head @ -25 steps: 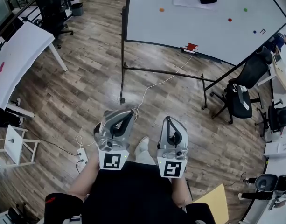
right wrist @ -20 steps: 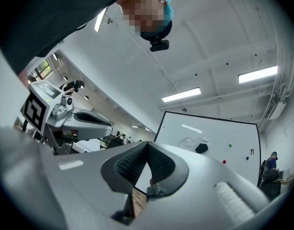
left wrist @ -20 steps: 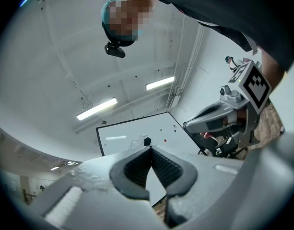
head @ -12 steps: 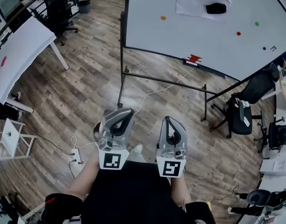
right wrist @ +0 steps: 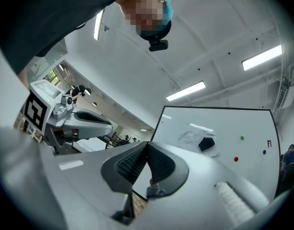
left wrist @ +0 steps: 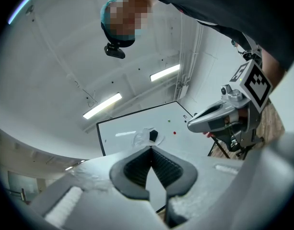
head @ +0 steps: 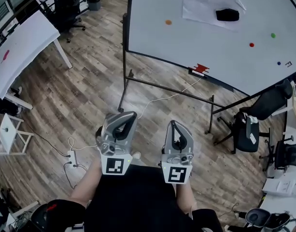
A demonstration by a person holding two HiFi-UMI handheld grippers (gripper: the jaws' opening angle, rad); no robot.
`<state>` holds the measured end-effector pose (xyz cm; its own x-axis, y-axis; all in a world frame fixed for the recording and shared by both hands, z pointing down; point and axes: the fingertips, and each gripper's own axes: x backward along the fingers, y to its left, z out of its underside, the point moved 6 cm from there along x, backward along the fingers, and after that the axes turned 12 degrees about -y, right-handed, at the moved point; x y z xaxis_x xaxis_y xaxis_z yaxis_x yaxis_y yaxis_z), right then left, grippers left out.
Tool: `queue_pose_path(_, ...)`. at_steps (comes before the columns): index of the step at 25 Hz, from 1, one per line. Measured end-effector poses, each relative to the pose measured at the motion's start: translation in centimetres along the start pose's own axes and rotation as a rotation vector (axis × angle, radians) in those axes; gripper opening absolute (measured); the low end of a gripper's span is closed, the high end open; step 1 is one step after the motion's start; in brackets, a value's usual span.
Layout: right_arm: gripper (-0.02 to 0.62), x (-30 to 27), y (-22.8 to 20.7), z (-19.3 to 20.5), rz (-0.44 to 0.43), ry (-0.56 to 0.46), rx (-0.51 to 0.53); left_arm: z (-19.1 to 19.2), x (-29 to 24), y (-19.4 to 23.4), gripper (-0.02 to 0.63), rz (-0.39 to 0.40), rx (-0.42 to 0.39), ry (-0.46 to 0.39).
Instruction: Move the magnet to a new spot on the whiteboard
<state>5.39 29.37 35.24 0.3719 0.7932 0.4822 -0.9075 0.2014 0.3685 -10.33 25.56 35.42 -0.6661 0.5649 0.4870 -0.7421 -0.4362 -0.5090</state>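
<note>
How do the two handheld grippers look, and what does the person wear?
The left gripper and right gripper are grey shells with dark ribbed fingers. Each carries a white cube with a black square marker. The person wears a black top.

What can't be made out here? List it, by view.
Head view: top of the whiteboard, cut off by the picture edge.
Head view: mark beside the blue dot, too small to read.
Head view: red item on the board's tray, too small to identify.
Left gripper view: whiteboard's lower part, hidden behind the fingers.
</note>
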Motion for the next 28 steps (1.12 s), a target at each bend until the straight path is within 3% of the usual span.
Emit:
queue_pose_path(14, 0.002, 0.6, -2.2, 0.8, 0.001, 0.019, 0.021, 1.0, -2.3, -0.8, 0.0, -0.005, 0.013, 0.006)
queue_pose_path(28, 0.002, -3.3, -5.6, 4.4, 0.062, 0.061, 0.091, 6.2, -8.8, 0.4, 0.0, 0.048, 0.063, -0.052)
